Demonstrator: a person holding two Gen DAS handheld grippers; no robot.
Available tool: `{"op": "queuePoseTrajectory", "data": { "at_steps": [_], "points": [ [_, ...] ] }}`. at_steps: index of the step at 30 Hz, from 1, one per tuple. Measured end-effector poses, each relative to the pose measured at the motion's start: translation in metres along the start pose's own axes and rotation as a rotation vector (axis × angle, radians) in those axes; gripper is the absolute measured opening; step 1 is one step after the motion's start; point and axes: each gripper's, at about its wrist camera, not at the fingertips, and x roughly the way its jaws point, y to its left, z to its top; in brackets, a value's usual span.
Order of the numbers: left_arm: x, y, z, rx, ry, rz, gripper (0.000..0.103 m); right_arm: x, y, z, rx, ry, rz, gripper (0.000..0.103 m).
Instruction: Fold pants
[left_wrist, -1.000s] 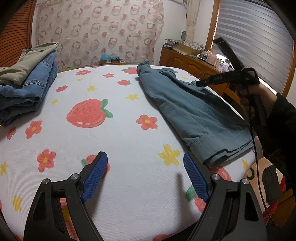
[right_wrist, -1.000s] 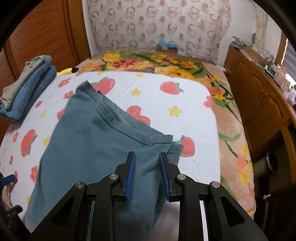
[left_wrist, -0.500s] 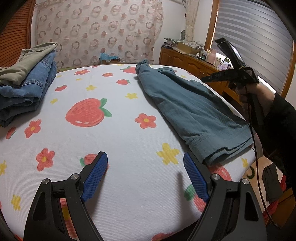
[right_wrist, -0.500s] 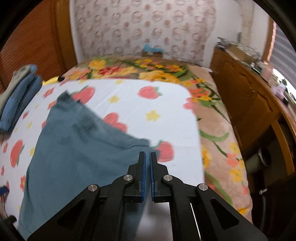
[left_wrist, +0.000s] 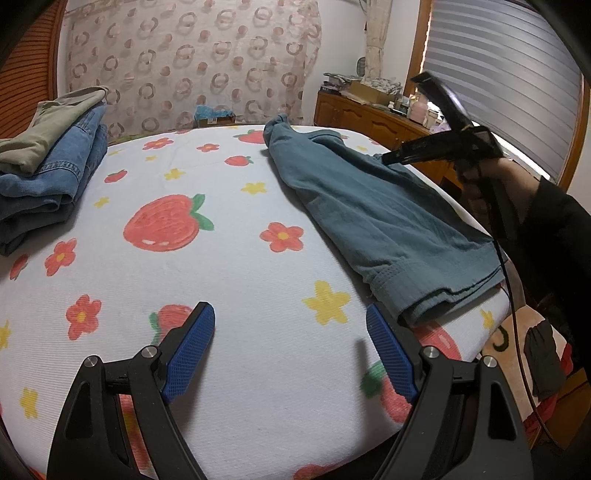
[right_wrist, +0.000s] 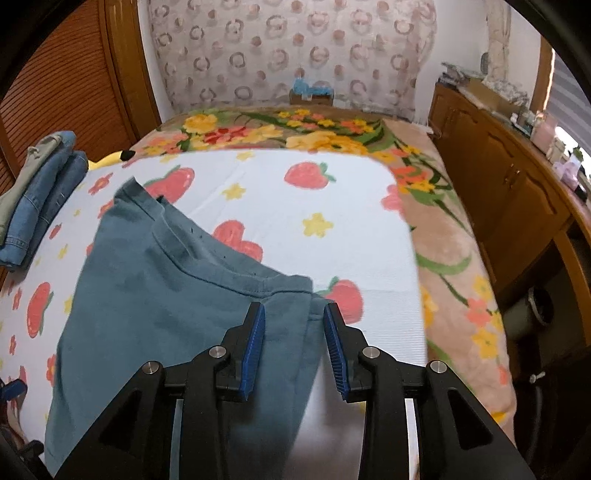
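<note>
the teal pants (right_wrist: 166, 295) lie folded lengthwise on the strawberry-and-flower sheet (left_wrist: 240, 295) that covers the bed, their length running from the near right edge of the sheet toward its far middle in my left camera; the hem end (left_wrist: 436, 291) sits at the near right corner, layers stacked one on the other. in my right camera the far corner of the fabric (right_wrist: 291, 291) lies under and just beyond my right gripper (right_wrist: 294, 314), whose blue pads (right_wrist: 255, 343) have just been opening and now stand apart, the cloth beneath them but not pinched, as far as i can tell. my left gripper (left_wrist: 290, 325) hovers over bare sheet just left of the hem end, its jaws wide apart with nothing between them. in my left camera the right tool shows as a black handle in a hand (left_wrist: 484, 184) in a dark sleeve, over the pants' right edge. a stack of folded jeans (left_wrist: 48, 184) topped by a khaki garment (left_wrist: 44, 129) rests at the sheet's far left, well apart from the teal pair. a floral blanket (right_wrist: 443, 258) shows beyond the sheet, a wooden dresser (right_wrist: 517, 192) stands to the right
</note>
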Motion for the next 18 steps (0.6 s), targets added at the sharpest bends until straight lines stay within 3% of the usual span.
{"op": "queuePoseTrajectory", "data": {
  "at_steps": [2, 5, 8, 12, 13, 15, 18],
  "points": [
    [0.000, 0.000, -0.001, 0.003, 0.000, 0.000, 0.085, 0.008, 0.000, 0.001, -0.006, 0.012, 0.005, 0.034],
    [0.001, -0.001, -0.001, 0.004, 0.002, -0.003, 0.085, 0.006, 0.000, 0.001, -0.014, -0.010, 0.000, 0.002],
    [0.001, 0.000, 0.000, 0.002, 0.004, -0.003, 0.085, -0.002, -0.006, 0.001, 0.014, -0.051, -0.048, 0.002],
    [0.001, 0.000, 0.000, 0.005, 0.003, -0.004, 0.085, -0.001, -0.014, -0.001, 0.043, -0.031, -0.094, 0.003],
    [0.001, 0.000, 0.000, 0.006, 0.003, -0.004, 0.085, -0.002, -0.013, -0.001, 0.038, -0.028, -0.089, 0.006],
    [0.002, 0.000, 0.001, 0.009, 0.004, -0.003, 0.085, -0.004, -0.013, -0.001, 0.032, -0.020, -0.084, 0.023],
    [0.002, 0.000, 0.002, 0.012, 0.002, -0.003, 0.085, -0.019, -0.014, -0.004, 0.023, -0.038, -0.060, 0.024]
  ]
}}
